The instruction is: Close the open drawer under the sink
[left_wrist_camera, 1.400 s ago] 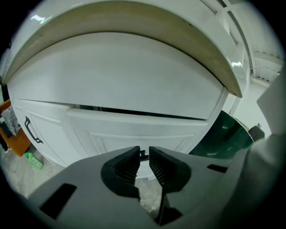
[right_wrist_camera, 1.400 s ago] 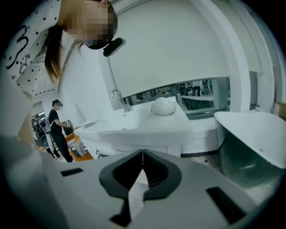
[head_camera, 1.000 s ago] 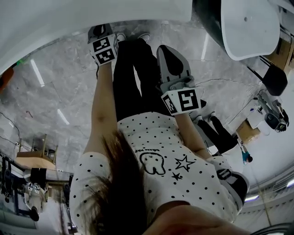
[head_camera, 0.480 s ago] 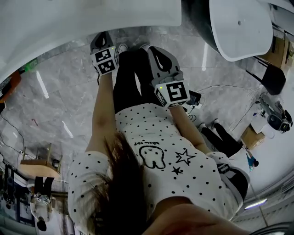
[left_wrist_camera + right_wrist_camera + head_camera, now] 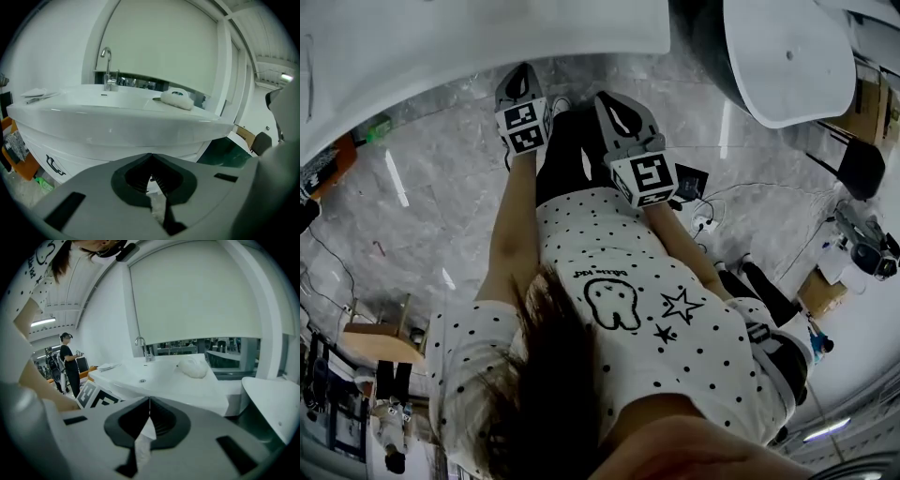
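A chrome tap (image 5: 107,65) stands upright, a pale rounded lump (image 5: 177,98) lying to its right and loose papers (image 5: 37,93) to its left — farther off a person in dark clothes (image 5: 70,364) stands, and the floor (image 5: 422,216) is grey marble.

Left gripper (image 5: 519,86): is pointing forward and somewhat down, its jaws meeting tip to tip with nothing between them.
Right gripper (image 5: 612,105): is sitting just beside the left one, jaws pressing together, gripping nothing.
Arms: left forearm (image 5: 511,217) and right forearm (image 5: 680,248) are reaching ahead, side by side.
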`<state>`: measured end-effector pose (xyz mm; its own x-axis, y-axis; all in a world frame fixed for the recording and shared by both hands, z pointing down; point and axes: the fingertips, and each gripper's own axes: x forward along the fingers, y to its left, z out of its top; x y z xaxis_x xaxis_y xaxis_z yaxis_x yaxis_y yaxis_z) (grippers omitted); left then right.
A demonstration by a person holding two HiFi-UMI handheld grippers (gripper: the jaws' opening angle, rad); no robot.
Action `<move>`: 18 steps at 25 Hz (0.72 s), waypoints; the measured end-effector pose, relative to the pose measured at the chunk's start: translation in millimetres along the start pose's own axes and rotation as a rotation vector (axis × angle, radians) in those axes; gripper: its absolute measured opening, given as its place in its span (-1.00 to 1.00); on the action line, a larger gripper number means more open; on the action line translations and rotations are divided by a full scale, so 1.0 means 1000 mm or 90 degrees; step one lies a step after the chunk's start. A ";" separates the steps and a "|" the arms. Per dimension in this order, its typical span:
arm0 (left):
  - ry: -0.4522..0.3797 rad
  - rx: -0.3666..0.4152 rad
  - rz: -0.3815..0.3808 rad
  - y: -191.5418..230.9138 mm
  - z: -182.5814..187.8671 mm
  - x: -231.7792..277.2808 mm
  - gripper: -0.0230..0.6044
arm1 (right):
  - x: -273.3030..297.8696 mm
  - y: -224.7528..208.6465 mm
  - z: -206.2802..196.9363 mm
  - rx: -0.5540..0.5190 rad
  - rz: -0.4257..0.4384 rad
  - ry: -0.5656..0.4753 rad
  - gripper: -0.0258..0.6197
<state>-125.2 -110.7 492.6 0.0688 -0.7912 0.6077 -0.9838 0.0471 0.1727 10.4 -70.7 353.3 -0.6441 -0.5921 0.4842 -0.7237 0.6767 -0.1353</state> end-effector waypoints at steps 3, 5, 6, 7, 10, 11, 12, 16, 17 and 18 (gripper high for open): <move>-0.004 -0.007 -0.001 -0.002 0.004 -0.010 -0.91 | -0.002 0.002 0.001 -0.005 0.002 0.000 -0.87; -0.007 -0.012 -0.007 -0.007 0.006 -0.014 -0.91 | -0.002 0.002 -0.001 -0.008 0.002 0.005 -0.87; -0.011 -0.014 -0.011 -0.009 0.008 -0.016 -0.91 | -0.002 0.001 -0.002 -0.010 0.002 0.008 -0.87; -0.015 -0.015 -0.014 -0.010 0.011 -0.018 -0.91 | -0.001 0.001 -0.003 -0.012 0.002 0.010 -0.87; -0.036 -0.016 -0.023 -0.009 0.026 -0.027 -0.91 | 0.000 0.004 -0.001 -0.019 0.005 0.007 -0.87; -0.044 -0.016 -0.025 -0.009 0.031 -0.030 -0.91 | 0.000 0.005 0.002 -0.022 0.006 0.004 -0.87; -0.052 -0.015 -0.027 -0.008 0.037 -0.034 -0.91 | 0.001 0.006 0.005 -0.024 0.007 0.000 -0.87; -0.079 -0.008 -0.029 -0.009 0.059 -0.044 -0.92 | -0.001 0.002 0.013 -0.034 0.006 -0.008 -0.87; -0.085 -0.008 -0.030 -0.010 0.064 -0.045 -0.91 | -0.002 -0.001 0.014 -0.036 0.004 -0.008 -0.87; -0.091 -0.007 -0.030 -0.010 0.068 -0.046 -0.92 | -0.004 -0.003 0.015 -0.037 0.001 -0.009 -0.87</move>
<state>-129.4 -115.8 409.9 0.0903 -0.8717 0.4816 -0.9780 0.0136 0.2081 11.0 -76.8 338.8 -0.6495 -0.5963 0.4717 -0.7069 0.7021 -0.0859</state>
